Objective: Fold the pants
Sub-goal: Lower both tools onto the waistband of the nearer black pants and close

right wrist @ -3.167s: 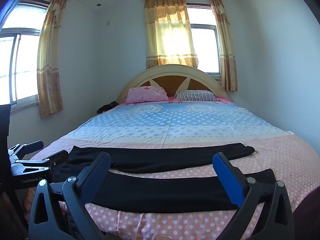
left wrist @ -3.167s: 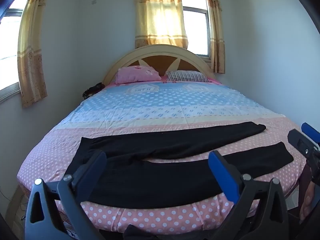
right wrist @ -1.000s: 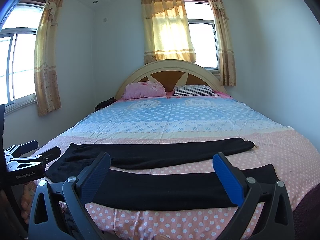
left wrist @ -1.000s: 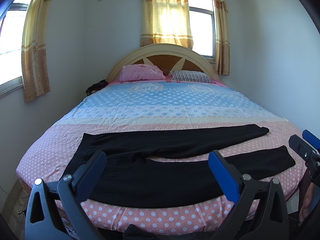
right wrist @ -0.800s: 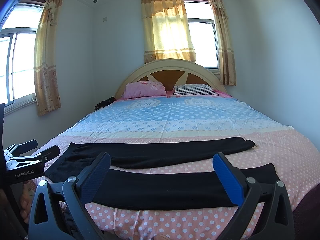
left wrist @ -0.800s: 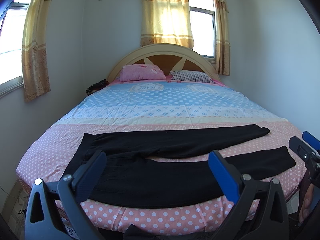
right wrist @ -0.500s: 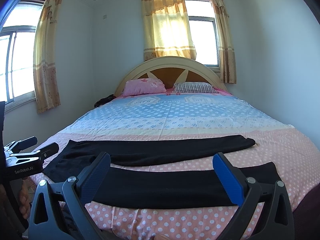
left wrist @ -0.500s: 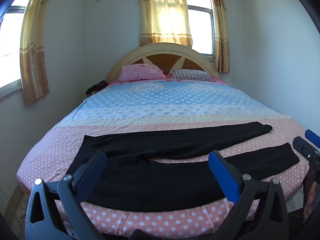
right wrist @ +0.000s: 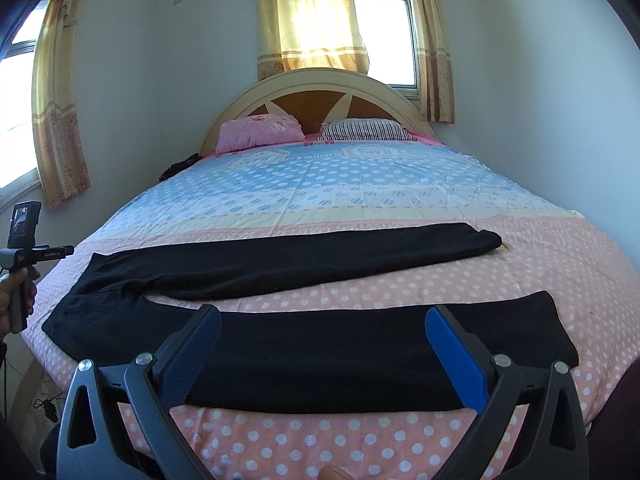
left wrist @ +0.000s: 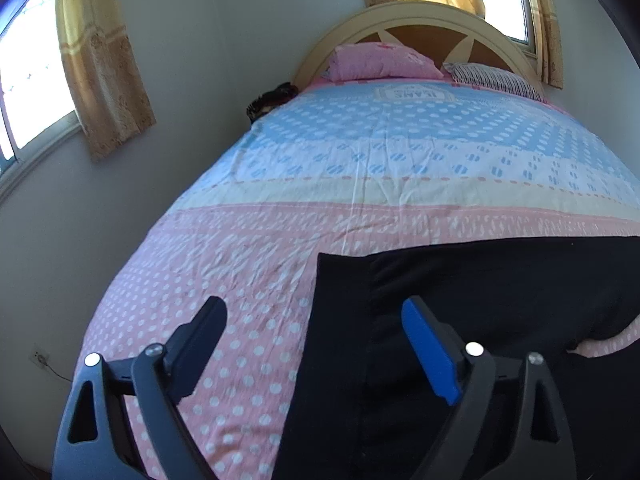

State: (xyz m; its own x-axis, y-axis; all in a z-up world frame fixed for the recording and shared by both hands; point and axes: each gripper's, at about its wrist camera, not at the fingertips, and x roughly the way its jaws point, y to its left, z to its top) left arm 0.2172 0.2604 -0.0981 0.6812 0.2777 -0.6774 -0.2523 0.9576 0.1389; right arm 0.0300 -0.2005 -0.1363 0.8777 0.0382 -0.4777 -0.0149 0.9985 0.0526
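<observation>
The black pants (right wrist: 280, 280) lie spread flat across the foot of the bed (right wrist: 360, 200), waistband toward the left edge and the two legs running to the right with a strip of pink dotted sheet between them; the far leg ends short of the right edge, and the near leg lies close to the foot edge. My left gripper (left wrist: 316, 332) points down at the waistband end: its jaws are closing but stand wide, the waistband's edge is between them, one finger is over bare sheet and the blue-padded one over black cloth, and neither pad presses on the fabric. My right gripper (right wrist: 320, 340) hangs over the near leg with its jaws spread wide and nothing clamped between them. From the right wrist view my left hand (right wrist: 10, 292) shows at the bed's left side, wrapped around its gripper's handle. Beyond the pants the cover turns cream, then blue, up to a pink pillow (right wrist: 260, 130) and a striped pillow (right wrist: 364, 129) against the arched headboard (right wrist: 316, 88), with yellow curtains (right wrist: 312, 20) at the window behind.
</observation>
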